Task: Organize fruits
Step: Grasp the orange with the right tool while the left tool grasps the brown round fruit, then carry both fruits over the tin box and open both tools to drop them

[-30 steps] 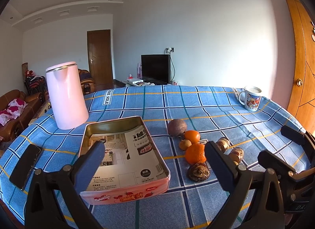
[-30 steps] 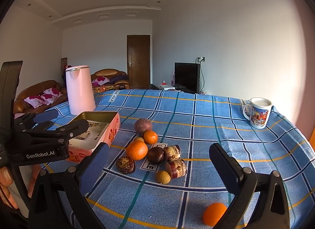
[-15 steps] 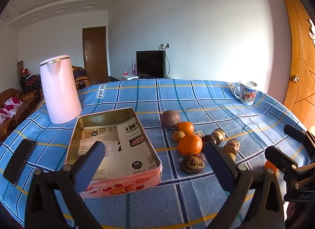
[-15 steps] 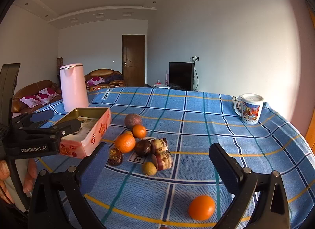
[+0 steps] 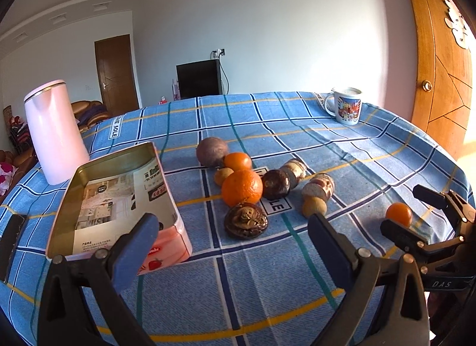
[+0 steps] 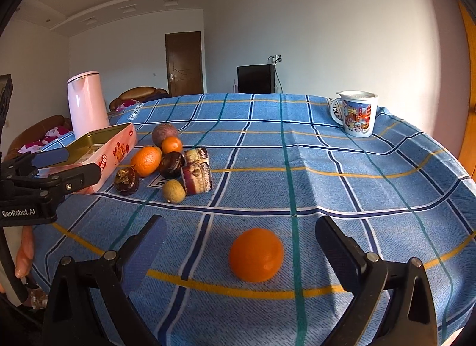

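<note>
A lone orange (image 6: 256, 254) lies on the blue checked tablecloth (image 6: 327, 152), between the open fingers of my right gripper (image 6: 241, 244), untouched. It also shows in the left wrist view (image 5: 399, 214). A cluster of fruits lies mid-table: a big orange (image 5: 242, 187), a small orange (image 5: 237, 161), a purple fruit (image 5: 211, 151), dark round fruits (image 5: 245, 220) and small yellow ones (image 5: 314, 206). An open pink tin box (image 5: 119, 200) with paper inside stands left of the cluster. My left gripper (image 5: 232, 244) is open and empty, above the table in front of the cluster.
A pink kettle (image 5: 55, 131) stands at the far left behind the tin. A printed mug (image 5: 346, 105) stands at the far right. A dark flat object (image 5: 12, 244) lies at the left table edge. A wooden door (image 5: 440, 78) is on the right.
Both grippers moved forward and lower over the table. The lone orange came between the right gripper's fingers. The fruit cluster now looks nearer to the left gripper.
</note>
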`<state>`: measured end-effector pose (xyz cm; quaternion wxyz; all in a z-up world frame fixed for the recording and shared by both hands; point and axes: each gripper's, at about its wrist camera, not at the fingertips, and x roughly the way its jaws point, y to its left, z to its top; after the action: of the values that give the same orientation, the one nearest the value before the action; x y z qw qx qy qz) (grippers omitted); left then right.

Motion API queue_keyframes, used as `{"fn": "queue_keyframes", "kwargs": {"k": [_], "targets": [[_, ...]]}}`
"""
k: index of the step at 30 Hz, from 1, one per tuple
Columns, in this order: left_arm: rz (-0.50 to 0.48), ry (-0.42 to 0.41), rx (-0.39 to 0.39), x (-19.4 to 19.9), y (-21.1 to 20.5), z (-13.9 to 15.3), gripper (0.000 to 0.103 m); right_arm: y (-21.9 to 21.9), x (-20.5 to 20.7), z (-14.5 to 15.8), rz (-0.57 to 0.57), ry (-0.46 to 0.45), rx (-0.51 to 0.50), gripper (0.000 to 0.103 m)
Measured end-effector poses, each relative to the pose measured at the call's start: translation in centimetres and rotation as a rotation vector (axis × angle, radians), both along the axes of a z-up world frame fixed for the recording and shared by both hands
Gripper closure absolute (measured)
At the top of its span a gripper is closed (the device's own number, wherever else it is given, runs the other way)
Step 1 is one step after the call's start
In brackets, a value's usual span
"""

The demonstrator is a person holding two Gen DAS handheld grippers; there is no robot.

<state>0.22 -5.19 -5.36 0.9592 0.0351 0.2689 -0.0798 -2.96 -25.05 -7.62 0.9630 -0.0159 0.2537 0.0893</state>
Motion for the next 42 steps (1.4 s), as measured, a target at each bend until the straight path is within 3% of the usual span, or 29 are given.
{"fn": "queue_keyframes", "kwargs": {"k": [2,4,6,7,8,10,12,14,19,29,33,42], "targets": [[-0.008,0.007,-0.004,0.2,-0.1,-0.2,0.002,-0.8,0.1,-0.3,-0.018,0.008,0.003,0.009],[-0.022,0.021,-0.006,0.4,-0.3,-0.3,0.005,-1.5,0.6,-0.9,-0.015,0.05,0.032,0.03],[-0.032,0.034,-0.013,0.6,-0.5,-0.5,0.011,-1.8,1.1,-1.5,0.008,0.086,0.067,0.042],[-0.039,0.046,-0.016,0.8,-0.5,-0.6,0.018,-1.8,1.2,-1.7,0.02,0.096,0.077,0.046],[-0.045,0.061,-0.019,1.1,-0.7,-0.8,0.019,-1.6,1.0,-1.8,0.022,0.088,0.071,0.048],[-0.056,0.086,-0.033,1.7,-0.8,-1.1,0.021,-1.4,1.0,-1.8,0.042,0.091,0.079,0.061],[-0.064,0.11,-0.034,2.2,-1.2,-1.4,0.026,-1.4,1.0,-1.8,0.052,0.088,0.083,0.064],[-0.068,0.131,-0.036,2.8,-1.4,-1.7,0.026,-1.3,0.9,-1.9,0.067,0.084,0.089,0.064],[-0.071,0.193,-0.054,4.5,-1.8,-2.2,0.043,-1.3,0.8,-1.9,0.084,0.078,0.103,0.064],[-0.007,0.253,-0.003,6.4,-1.8,-3.0,0.044,-0.7,0.6,-1.7,0.122,0.055,0.116,0.064],[-0.013,0.282,-0.038,6.7,-0.9,-3.4,0.068,-0.4,0.5,-1.5,0.134,0.044,0.119,0.064],[-0.033,0.243,-0.096,5.6,0.2,-2.7,0.07,0.3,0.3,-0.4,0.16,0.017,0.113,0.064]]}}
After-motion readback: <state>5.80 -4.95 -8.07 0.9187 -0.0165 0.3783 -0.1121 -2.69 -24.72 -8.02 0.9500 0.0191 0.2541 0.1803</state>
